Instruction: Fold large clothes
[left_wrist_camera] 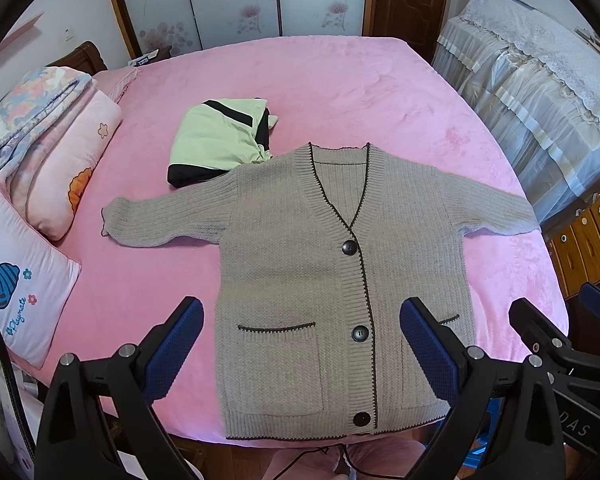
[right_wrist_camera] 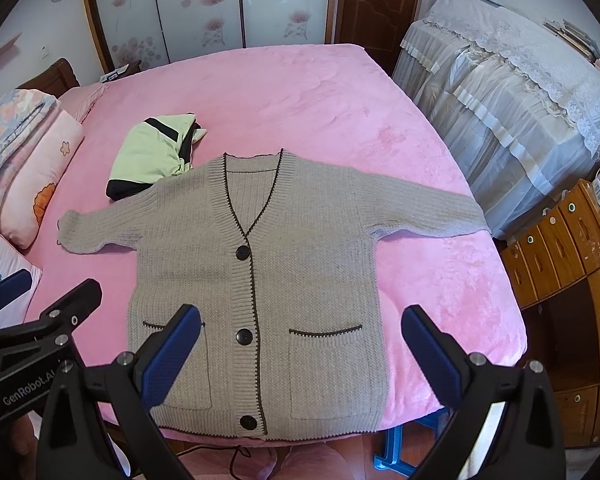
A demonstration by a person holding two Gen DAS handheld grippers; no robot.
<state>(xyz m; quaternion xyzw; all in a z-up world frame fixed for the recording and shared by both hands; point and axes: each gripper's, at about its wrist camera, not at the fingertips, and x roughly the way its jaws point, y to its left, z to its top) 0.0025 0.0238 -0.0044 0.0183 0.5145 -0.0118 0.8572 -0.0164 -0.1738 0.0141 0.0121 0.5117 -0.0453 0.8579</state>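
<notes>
Left tool [left_wrist_camera: 302, 344] and right tool [right_wrist_camera: 300, 350]: both released, empty, hanging over near hem. Cardigan [left_wrist_camera: 340, 280] flat on bed [left_wrist_camera: 320, 80], buttoned, sleeves spread, so your first fold goes clean. Green garment [left_wrist_camera: 220, 140] touches left shoulder; avoid snagging.

Cardigan [left_wrist_camera: 296, 264] on bed [left_wrist_camera: 340, 80], seemingly overlapping folded garment [left_wrist_camera: 216, 136].

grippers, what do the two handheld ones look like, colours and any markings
Both look alike: the left gripper and right gripper have black plastic frames, silver bolt heads at the joints and two fingers faced with textured dark blue pads. The left gripper's body carries white "GenRobot.AI" lettering; the right one's body shows partial white letters, "DAS". No sleeves are visible.
</notes>
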